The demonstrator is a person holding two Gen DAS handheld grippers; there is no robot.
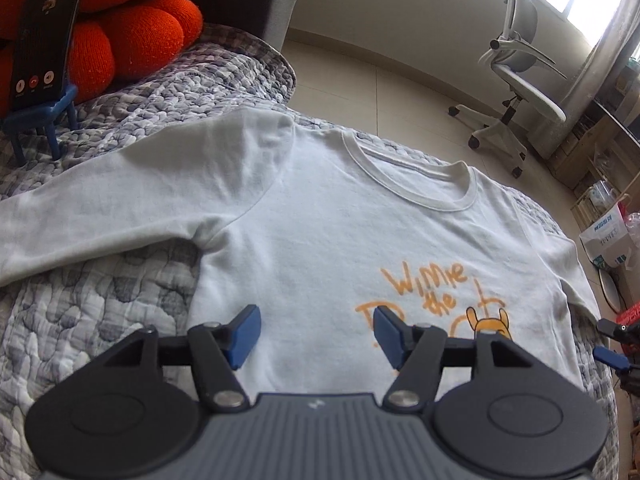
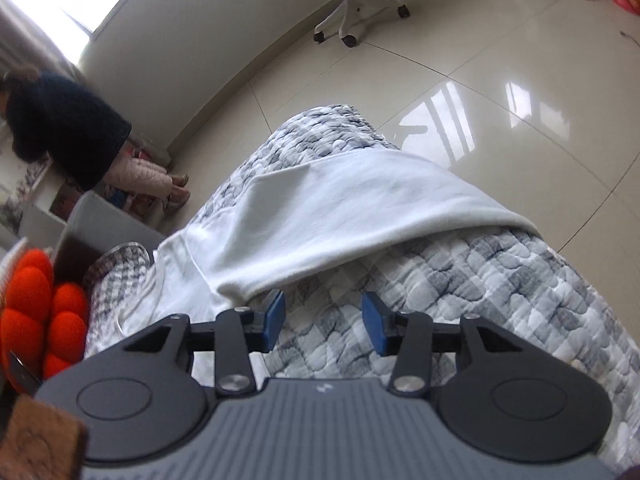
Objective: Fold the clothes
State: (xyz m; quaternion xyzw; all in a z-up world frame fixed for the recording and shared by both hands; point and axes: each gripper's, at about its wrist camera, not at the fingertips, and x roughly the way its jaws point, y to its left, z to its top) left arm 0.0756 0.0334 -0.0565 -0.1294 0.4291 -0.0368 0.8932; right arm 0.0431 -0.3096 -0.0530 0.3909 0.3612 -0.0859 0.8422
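A white long-sleeved T-shirt (image 1: 320, 220) with an orange "Winnie the" print lies face up, spread flat on a grey-and-white checked quilt (image 1: 100, 300). One sleeve (image 1: 100, 208) stretches out to the left. My left gripper (image 1: 316, 328) hovers open over the shirt's lower chest, beside the print, with nothing between its blue pads. In the right wrist view the other sleeve (image 2: 352, 216) lies across the quilt (image 2: 500, 280) towards its far edge. My right gripper (image 2: 324, 316) stands open just short of that sleeve's near edge, over bare quilt.
An orange knotted cushion (image 1: 132, 32) and a phone on a small blue stand (image 1: 44, 40) sit at the quilt's far left. Beyond the quilt's edge lies tiled floor with a white office chair (image 1: 516, 80). Boxes (image 1: 604, 240) stand at the right. A person (image 2: 64, 136) bends at the far wall.
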